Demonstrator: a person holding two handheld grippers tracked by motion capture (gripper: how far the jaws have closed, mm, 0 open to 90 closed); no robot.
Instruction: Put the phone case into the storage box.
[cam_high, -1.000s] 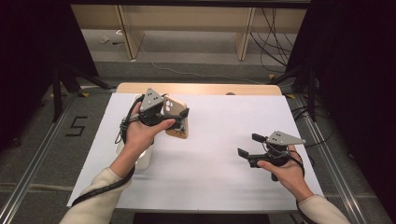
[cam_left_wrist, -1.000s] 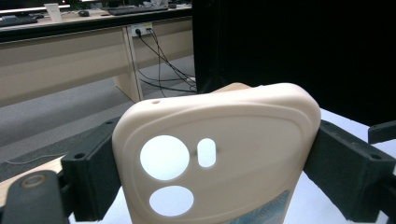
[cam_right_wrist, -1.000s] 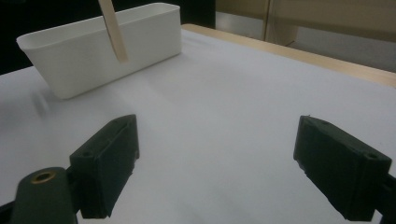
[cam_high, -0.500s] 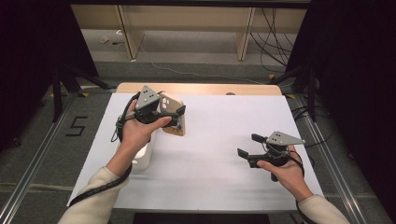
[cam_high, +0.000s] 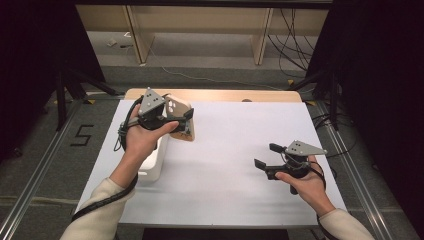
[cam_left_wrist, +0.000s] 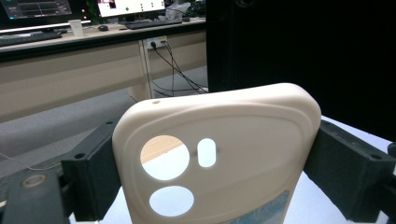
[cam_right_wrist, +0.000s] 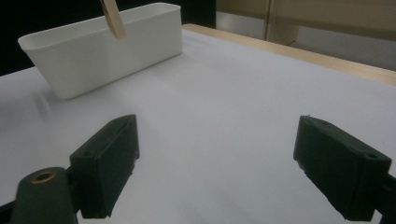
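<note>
A beige phone case (cam_high: 176, 111) with round camera holes hangs above the left part of the white table, upright between the jaws of my left gripper (cam_high: 184, 123). In the left gripper view the case (cam_left_wrist: 243, 140) spans the whole gap and both black pads of the left gripper (cam_left_wrist: 219, 179) press on its side edges. My right gripper (cam_high: 265, 155) hovers low over the table's right part, pointing left. Its jaws stand wide apart in the right gripper view, with only bare white surface between them (cam_right_wrist: 229, 168).
A white rectangular bin (cam_high: 151, 161) stands on the table's left side, below my left wrist, and is also at the back of the right gripper view (cam_right_wrist: 102, 44). The wooden table edge (cam_high: 225, 95) runs along the far side. Metal rails flank the table.
My left hand has drifted slightly left and away with the phone case, uncovering more of the white bin. The right hand has stayed put.
</note>
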